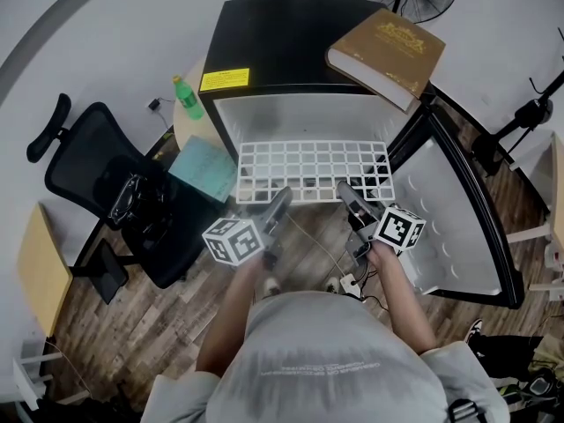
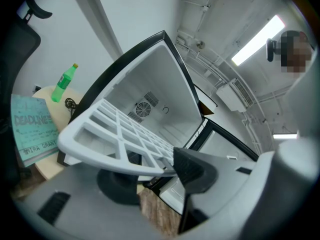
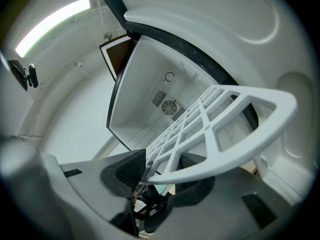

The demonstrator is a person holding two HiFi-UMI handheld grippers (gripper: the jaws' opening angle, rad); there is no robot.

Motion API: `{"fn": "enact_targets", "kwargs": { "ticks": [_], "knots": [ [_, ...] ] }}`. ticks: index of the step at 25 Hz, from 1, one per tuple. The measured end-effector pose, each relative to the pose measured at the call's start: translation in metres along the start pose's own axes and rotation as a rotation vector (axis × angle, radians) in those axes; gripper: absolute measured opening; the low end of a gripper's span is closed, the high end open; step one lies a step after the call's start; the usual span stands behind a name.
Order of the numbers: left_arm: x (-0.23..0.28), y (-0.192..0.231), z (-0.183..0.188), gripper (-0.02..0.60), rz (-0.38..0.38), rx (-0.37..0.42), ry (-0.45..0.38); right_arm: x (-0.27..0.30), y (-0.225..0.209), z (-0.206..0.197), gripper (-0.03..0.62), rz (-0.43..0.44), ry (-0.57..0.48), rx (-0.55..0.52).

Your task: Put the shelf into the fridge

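Observation:
A white grid shelf point(image 1: 313, 169) is held flat in front of the open mouth of a small black fridge point(image 1: 280, 51) with a white inside. My left gripper point(image 1: 278, 205) is shut on the shelf's near edge at the left, and my right gripper point(image 1: 346, 195) is shut on the near edge at the right. In the left gripper view the shelf point(image 2: 120, 134) slants toward the fridge's back wall with its round fan grille point(image 2: 143, 109). The right gripper view shows the shelf point(image 3: 210, 134) pinched between the jaws, with the fridge cavity point(image 3: 155, 99) beyond.
The fridge door point(image 1: 458, 227) stands open at the right. A brown book point(image 1: 388, 53) lies on the fridge top. A black office chair point(image 1: 115, 196), a teal booklet point(image 1: 204, 169) and a green bottle point(image 1: 186, 97) on a small round table are at the left. Cables lie on the wooden floor.

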State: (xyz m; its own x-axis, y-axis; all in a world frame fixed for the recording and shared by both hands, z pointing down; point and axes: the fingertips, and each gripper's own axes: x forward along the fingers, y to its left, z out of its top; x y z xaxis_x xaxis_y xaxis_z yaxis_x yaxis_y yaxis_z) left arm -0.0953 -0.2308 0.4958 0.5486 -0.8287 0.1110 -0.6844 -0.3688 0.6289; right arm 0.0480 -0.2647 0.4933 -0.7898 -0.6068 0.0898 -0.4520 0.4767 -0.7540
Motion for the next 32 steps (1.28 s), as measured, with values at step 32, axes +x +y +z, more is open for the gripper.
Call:
{"fn": "enact_targets", "kwargs": {
  "ticks": [32],
  "knots": [
    [0.021, 0.023, 0.001, 0.186, 0.036, -0.049, 0.023, 0.022, -0.024, 0.004, 0.153, -0.018, 0.022, 0.062]
  ]
}}
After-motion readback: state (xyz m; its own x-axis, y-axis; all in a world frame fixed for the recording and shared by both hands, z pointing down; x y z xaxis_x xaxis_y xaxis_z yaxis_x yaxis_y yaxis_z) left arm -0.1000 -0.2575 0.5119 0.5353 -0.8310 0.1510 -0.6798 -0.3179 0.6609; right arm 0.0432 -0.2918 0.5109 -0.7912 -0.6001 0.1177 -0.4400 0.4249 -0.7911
